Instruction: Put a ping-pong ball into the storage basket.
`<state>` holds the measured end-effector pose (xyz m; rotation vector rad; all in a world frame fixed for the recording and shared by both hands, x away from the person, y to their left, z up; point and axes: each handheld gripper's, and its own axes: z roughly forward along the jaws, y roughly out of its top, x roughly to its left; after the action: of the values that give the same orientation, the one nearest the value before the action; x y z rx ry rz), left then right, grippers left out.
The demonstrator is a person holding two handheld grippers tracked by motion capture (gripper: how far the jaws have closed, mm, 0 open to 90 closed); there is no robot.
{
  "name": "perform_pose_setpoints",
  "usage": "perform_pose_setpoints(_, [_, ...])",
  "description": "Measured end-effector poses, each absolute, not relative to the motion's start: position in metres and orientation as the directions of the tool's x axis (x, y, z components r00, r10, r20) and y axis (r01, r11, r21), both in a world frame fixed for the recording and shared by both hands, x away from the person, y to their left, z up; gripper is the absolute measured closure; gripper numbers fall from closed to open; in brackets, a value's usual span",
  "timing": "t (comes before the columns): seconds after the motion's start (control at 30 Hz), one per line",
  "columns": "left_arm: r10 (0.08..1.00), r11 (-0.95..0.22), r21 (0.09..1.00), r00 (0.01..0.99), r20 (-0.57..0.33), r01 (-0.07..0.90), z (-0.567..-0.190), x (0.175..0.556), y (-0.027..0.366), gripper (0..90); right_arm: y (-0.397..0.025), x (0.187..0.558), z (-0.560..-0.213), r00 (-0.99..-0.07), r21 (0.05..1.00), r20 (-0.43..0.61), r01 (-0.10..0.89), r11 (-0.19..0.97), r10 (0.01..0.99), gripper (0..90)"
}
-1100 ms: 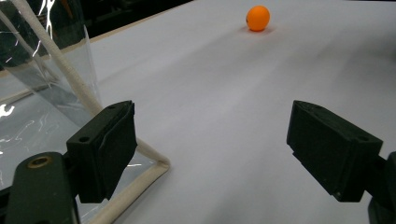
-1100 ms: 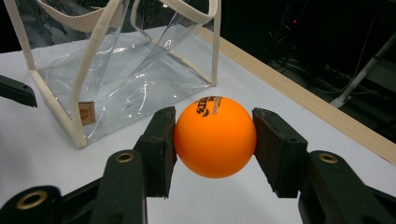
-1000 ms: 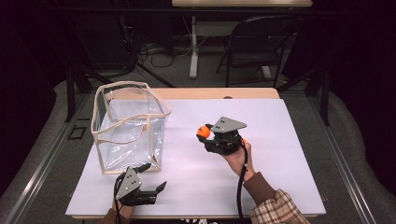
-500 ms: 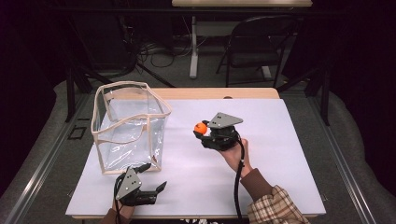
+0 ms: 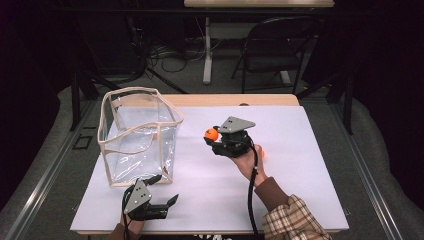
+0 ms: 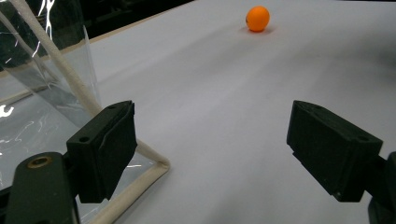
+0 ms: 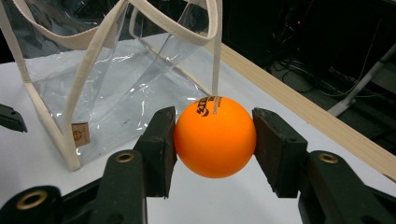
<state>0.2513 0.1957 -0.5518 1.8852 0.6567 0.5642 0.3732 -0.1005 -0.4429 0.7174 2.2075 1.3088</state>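
The ball (image 7: 215, 137) between my right gripper's (image 7: 215, 140) black jaws is bright orange with small black lettering near its top. At upper left of that frame, the bag (image 7: 112, 70) is clear with cream trim and a tan tag. The table (image 5: 300, 130) is white; my sleeve (image 5: 292, 220) is tan plaid.

I held an orange ball (image 7: 215, 136) clear of the white table, pinched at its two sides between my right gripper's (image 5: 212, 139) black jaws. It was smooth, round and matte, with small black print near its top. In the high view it hung just right of the clear bag (image 5: 140, 135), apart from it. A second orange ball (image 6: 258, 18) lay loose on the table further off; in the high view it peeked out beside my right hand (image 5: 248, 159).
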Motion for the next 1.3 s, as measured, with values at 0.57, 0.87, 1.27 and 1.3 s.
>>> perform_pose_setpoints(0.57, [0.667, -0.331, 0.924, 0.74, 0.086, 0.19, -0.552, 0.252, 0.196, 16.1, -0.091, 0.383, -0.438, -0.757, 0.894, -0.122, 0.197, 0.403, 0.642, 51.1])
perform_pose_setpoints(0.87, [0.667, -0.327, 0.926, 0.74, 0.086, 0.187, -0.551, 0.251, 0.196, 16.0, -0.085, 0.39, -0.435, -0.761, 0.892, -0.122, 0.198, 0.407, 0.637, 51.1])
perform_pose_setpoints(1.27, [0.661, -0.333, 0.925, 0.745, 0.089, 0.184, -0.552, 0.251, 0.196, 16.0, -0.081, 0.396, -0.429, -0.764, 0.895, -0.118, 0.195, 0.401, 0.635, 51.1])
perform_pose_setpoints(1.3, [0.66, -0.332, 0.925, 0.746, 0.088, 0.185, -0.552, 0.251, 0.195, 16.1, -0.081, 0.396, -0.428, -0.764, 0.896, -0.117, 0.194, 0.399, 0.635, 51.1])
